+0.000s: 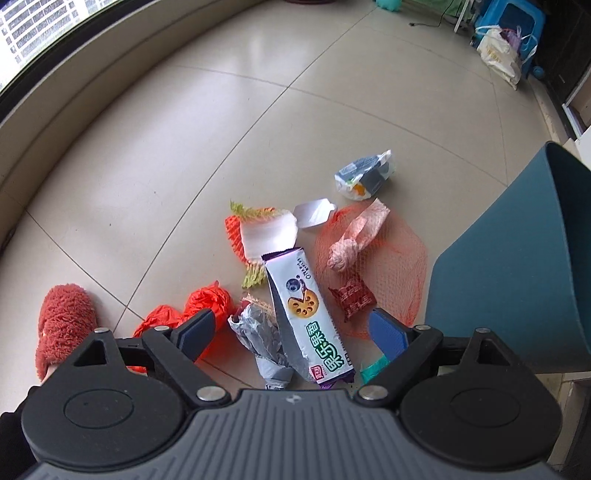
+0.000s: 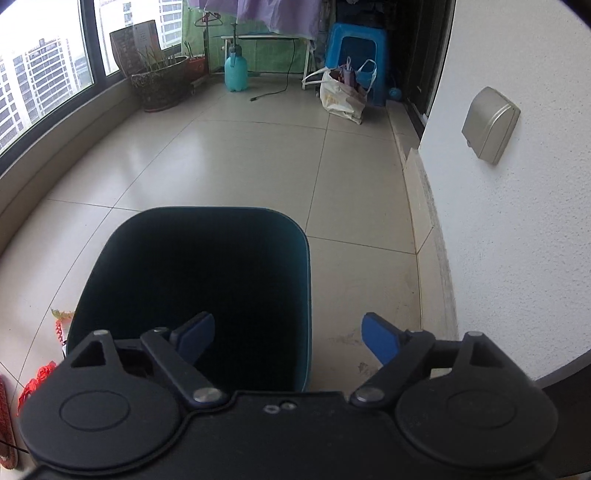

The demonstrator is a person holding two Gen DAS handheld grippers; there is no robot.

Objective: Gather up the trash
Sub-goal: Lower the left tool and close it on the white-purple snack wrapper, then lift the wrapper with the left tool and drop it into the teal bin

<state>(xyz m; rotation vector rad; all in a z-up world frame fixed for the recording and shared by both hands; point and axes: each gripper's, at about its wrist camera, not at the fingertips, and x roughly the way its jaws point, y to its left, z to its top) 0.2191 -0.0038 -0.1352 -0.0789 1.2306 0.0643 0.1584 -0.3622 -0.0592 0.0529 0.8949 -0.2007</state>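
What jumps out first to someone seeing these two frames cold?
The litter heap on the tiled floor: a long biscuit wrapper lies in the middle of it, between the left gripper's open fingers, with orange netting to its right. Next, the dark teal bin fills the right wrist view, its mouth open under the right gripper.

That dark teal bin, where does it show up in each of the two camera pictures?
Left wrist view: the teal bin fills the right edge, beside the orange net.
Right wrist view: the same bin sits centre, seen from above, its dark inside between the open fingers.
Shared landmark: the blue stool in the far corner.
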